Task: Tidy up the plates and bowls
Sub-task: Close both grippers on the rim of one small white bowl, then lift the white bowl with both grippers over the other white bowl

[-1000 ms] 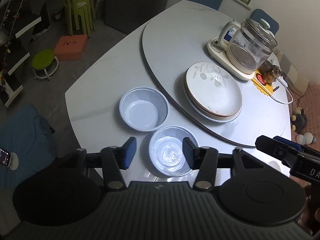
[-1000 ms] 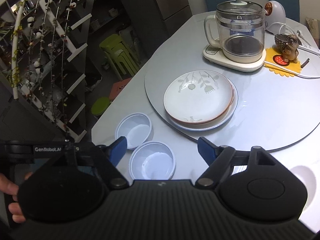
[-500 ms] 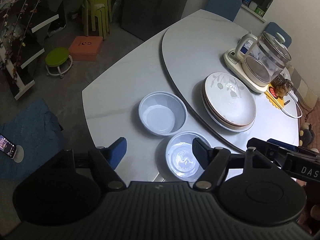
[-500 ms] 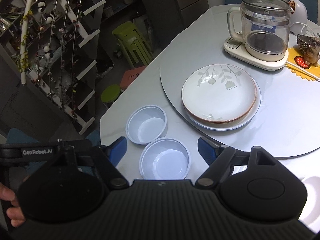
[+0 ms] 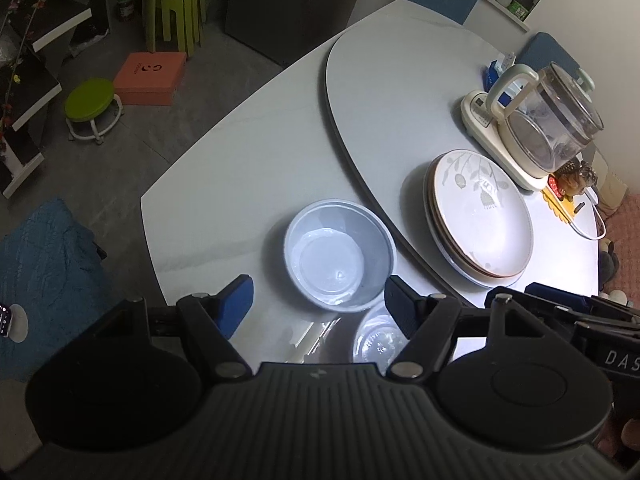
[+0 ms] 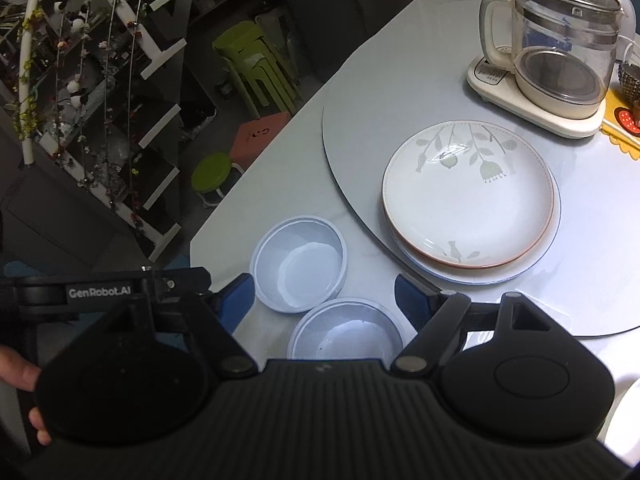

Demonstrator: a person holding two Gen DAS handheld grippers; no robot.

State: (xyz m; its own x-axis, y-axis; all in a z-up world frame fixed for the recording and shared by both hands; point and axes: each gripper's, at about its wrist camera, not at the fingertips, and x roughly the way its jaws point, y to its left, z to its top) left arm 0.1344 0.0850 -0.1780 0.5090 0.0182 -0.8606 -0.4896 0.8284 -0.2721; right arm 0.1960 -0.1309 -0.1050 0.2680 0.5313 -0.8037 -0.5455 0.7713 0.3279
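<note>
Two pale blue bowls stand side by side near the table's front corner. In the left wrist view the farther bowl (image 5: 340,256) lies just ahead of my open left gripper (image 5: 320,300), and the nearer bowl (image 5: 376,340) is partly hidden under its right finger. In the right wrist view the nearer bowl (image 6: 348,332) sits below my open right gripper (image 6: 324,294), with the farther bowl (image 6: 300,264) just beyond. A stack of plates (image 6: 468,204), topped by a white leaf-patterned one, rests on the turntable. Neither gripper holds anything.
A round grey turntable (image 6: 360,80) covers much of the table. A glass kettle on its base (image 6: 560,40) stands behind the plates, beside a yellow mat (image 5: 560,200). The table's corner edge (image 5: 152,216) is close on the left. Green stools (image 5: 172,4) and an orange box (image 5: 150,78) are on the floor.
The left gripper's jaws have widened and it has shifted from over the nearer bowl to the farther one. The right gripper has moved in closer over the nearer bowl.
</note>
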